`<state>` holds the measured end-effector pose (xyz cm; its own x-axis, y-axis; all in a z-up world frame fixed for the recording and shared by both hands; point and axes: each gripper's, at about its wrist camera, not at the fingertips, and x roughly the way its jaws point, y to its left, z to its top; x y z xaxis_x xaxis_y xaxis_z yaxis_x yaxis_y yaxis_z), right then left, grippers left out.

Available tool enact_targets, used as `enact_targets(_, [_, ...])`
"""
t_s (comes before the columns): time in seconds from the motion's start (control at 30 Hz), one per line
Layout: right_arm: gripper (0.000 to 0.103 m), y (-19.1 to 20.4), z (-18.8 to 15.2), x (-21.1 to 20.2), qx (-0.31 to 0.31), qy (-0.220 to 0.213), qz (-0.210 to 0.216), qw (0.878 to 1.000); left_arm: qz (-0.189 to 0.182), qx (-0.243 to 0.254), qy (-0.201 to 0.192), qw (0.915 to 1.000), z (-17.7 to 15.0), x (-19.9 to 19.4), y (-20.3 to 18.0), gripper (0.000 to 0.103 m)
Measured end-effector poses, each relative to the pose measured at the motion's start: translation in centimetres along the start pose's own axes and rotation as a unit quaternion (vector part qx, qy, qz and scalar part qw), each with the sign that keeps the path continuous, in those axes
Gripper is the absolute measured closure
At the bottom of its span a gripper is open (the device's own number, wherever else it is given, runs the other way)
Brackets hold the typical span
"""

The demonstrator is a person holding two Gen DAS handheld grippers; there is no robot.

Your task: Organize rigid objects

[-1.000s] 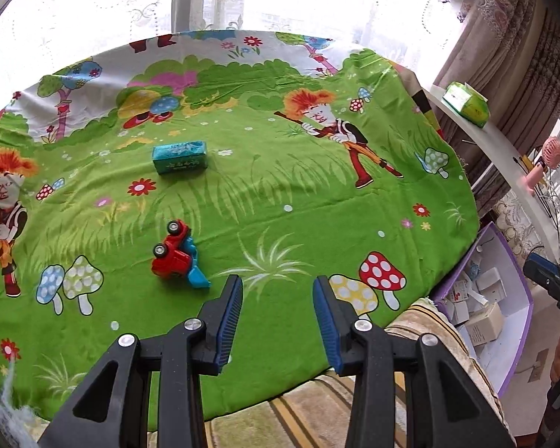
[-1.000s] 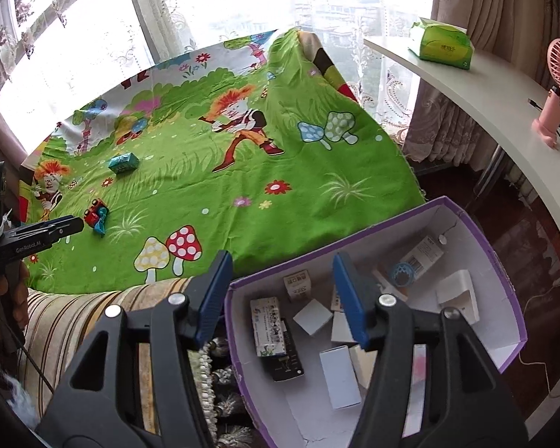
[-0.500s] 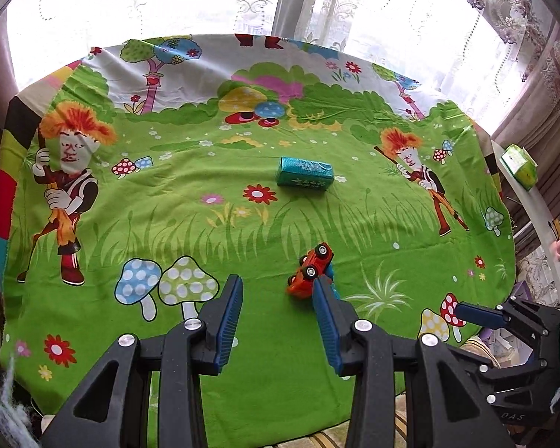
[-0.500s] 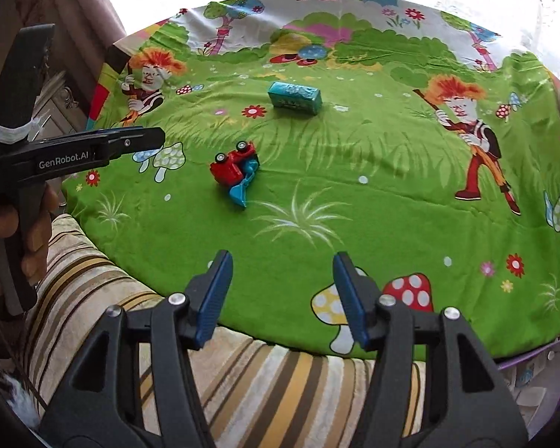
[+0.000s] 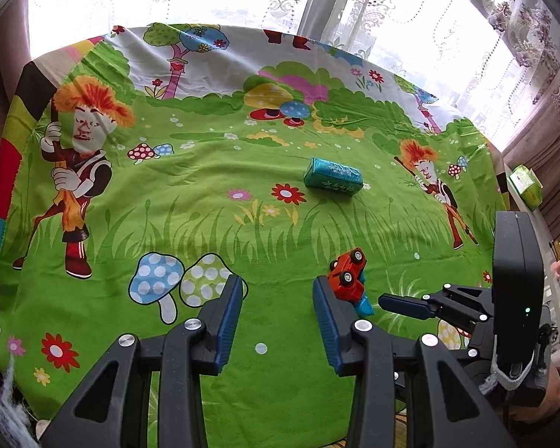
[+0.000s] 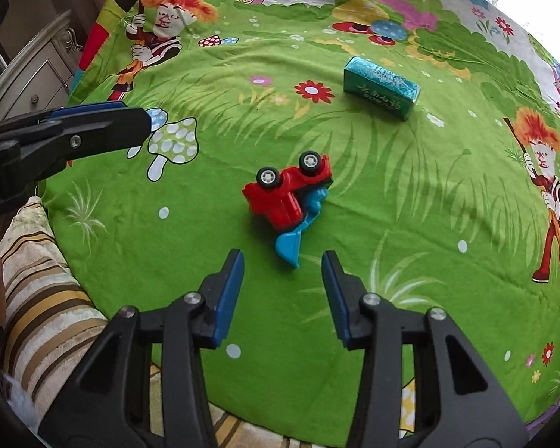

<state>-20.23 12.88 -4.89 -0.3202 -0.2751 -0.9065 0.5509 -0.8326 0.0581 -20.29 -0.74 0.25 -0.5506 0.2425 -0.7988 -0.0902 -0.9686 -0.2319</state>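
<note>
Right wrist view: the right claw (image 6: 283, 261) hangs open over the cartoon cloth (image 6: 410, 201), its jaws spread just short of an overturned toy truck (image 6: 287, 192).

The truck lies wheels-up, its blue scoop pointing toward the gap between the jaws, touching neither one. At the left edge the left claw (image 6: 145, 121) reaches in from the side; in the left wrist view this left claw (image 5: 278, 295) also stands open, empty, the truck (image 5: 348, 276) just beyond its right finger. Farther back, well apart from the truck, a teal box (image 6: 380, 87) rests on the cloth.
</note>
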Motion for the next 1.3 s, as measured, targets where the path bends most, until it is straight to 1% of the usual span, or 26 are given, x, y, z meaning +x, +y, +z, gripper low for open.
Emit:
enact_targets(0.07, [0.064, 0.1, 0.3, 0.6, -0.005, 0.005, 0.001, 1.0, -0.001, -0.005, 0.001, 1.0, 0.0, 0.2, 0.4, 0.062])
enact_targets(0.17, [0.076, 0.1, 0.6, 1.1, -0.01, 0.002, 0.002, 1.0, -0.003, -0.01, 0.005, 0.9999, -0.1, 0.6, 0.8, 0.062])
enact_targets(0.2, [0.085, 0.1, 0.7, 1.2, -0.012, 0.0, 0.006, 1.0, -0.002, -0.011, 0.006, 0.9999, -0.2, 0.7, 0.9, 0.062])
enact_targets(0.23, [0.086, 0.1, 0.7, 1.1, -0.014, -0.002, 0.009, 1.0, -0.002, -0.012, 0.007, 0.9999, -0.2, 0.8, 1.0, 0.062])
enact_targets(0.33, [0.086, 0.4, 0.5, 0.0, -0.017, -0.016, 0.004, 1.0, -0.001, -0.017, 0.007, 0.9998, -0.2, 0.8, 1.3, 0.062])
enact_targets(0.47, [0.086, -0.1, 0.3, -2.5, 0.003, -0.041, 0.015, 0.999, -0.002, -0.02, 0.006, 0.9998, -0.2, 0.7, 1.4, 0.062])
enact_targets(0.7, [0.086, -2.4, -2.3, -5.0, 0.056, -0.011, 0.028, 0.998, -0.007, -0.012, 0.008, 0.9999, -0.5, 0.8, 0.6, 0.062])
enact_targets(0.9, [0.086, -3.4, -4.2, -6.9, 0.062, -0.019, 0.024, 0.998, -0.02, -0.002, 0.013, 0.9997, -0.8, 0.9, -0.6, 0.062])
enact_targets(1.13, [0.086, -4.4, -4.0, -6.6, 0.065, -0.036, 0.018, 0.997, -0.023, 0.004, 0.017, 0.9996, -1.0, 1.0, -1.2, 0.062])
enact_targets(1.23, [0.086, -5.0, -3.5, -6.6, 0.078, -0.038, 0.008, 0.996, -0.025, 0.002, 0.017, 0.9995, -1.0, 1.1, -1.1, 0.062])
enact_targets(1.3, [0.086, -4.8, -3.7, -7.1, 0.073, -0.038, 0.01, 0.997, -0.026, 0.004, 0.015, 0.9995, -1.1, 1.0, -1.1, 0.062])
